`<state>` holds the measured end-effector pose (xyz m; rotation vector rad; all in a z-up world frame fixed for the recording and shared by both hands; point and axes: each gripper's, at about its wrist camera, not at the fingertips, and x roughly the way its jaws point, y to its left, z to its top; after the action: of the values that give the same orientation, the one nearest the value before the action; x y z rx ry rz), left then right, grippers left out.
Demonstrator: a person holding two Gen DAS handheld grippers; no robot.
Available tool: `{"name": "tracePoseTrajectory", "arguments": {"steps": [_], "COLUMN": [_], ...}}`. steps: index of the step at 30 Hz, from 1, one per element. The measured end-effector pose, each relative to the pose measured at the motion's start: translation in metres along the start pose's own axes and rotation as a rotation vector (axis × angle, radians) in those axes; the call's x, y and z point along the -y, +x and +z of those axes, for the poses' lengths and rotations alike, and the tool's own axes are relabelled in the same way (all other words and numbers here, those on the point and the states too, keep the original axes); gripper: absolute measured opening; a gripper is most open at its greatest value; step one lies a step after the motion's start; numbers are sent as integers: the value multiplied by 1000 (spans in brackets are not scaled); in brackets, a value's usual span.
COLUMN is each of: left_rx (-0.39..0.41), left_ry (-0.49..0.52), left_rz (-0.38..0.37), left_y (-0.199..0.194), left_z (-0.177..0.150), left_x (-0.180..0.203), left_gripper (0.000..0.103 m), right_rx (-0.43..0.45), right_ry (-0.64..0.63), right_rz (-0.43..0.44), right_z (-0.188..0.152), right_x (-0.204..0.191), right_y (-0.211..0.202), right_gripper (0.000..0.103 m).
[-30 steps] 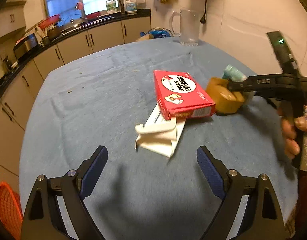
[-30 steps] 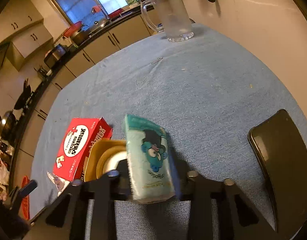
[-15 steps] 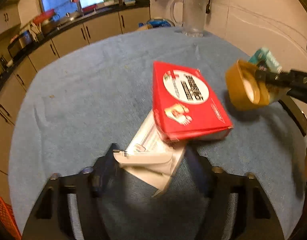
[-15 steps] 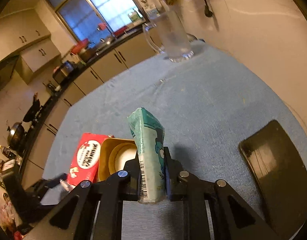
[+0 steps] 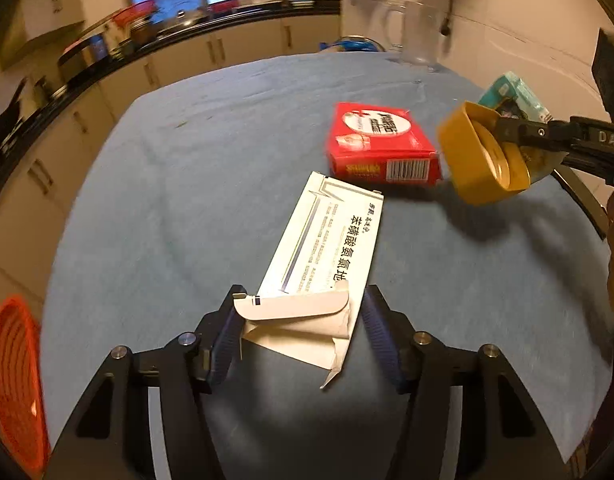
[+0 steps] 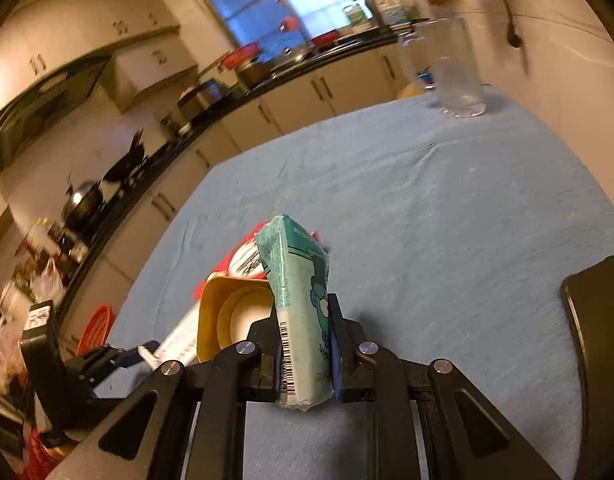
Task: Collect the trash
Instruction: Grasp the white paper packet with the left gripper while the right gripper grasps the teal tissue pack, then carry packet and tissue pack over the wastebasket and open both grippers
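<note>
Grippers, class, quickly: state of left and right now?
Left gripper: closed on the flattened white cardboard box.
Right gripper: closed on the teal plastic tissue pack; a yellow plastic lid sits alongside.

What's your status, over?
Left hand-held gripper shut on white box. Right hand-held gripper shut on teal pack and yellow lid. Red box on table, unobstructed.

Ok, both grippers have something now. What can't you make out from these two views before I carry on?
- Yellow tape roll, right wrist view: the teal packet in the right gripper hides whether a finger passes through the roll.
- Orange basket, left wrist view: cut off by the edge, contents unseen.
- White carton, left wrist view: the left gripper flanks its open end; pad contact is hidden.
- Red box, right wrist view: mostly hidden behind the packet and roll.
</note>
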<state>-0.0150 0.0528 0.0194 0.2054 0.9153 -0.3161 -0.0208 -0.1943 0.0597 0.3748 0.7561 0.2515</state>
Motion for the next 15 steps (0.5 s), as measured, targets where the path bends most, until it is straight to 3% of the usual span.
{"name": "tracePoseTrajectory", "arguments": {"steps": [4, 7, 12, 15], "left_rx": [20, 19, -6, 9], "left_ry": [-26, -29, -20, -22], "left_rz": [-7, -8, -1, 11], "left_y": [-12, -11, 0, 2], "left_z": [-8, -6, -2, -1], "left_x": [-14, -16, -12, -9], "left_gripper": [58, 59, 59, 58], "right_rx": [-29, -30, -35, -26], "right_ry": [-5, 14, 48, 60], "right_rz": [-21, -33, -52, -55], "right_z": [-5, -7, -10, -10], "right_x": [-2, 2, 7, 11], "right_y": [6, 4, 5, 2], "right_gripper": [23, 32, 32, 19]}}
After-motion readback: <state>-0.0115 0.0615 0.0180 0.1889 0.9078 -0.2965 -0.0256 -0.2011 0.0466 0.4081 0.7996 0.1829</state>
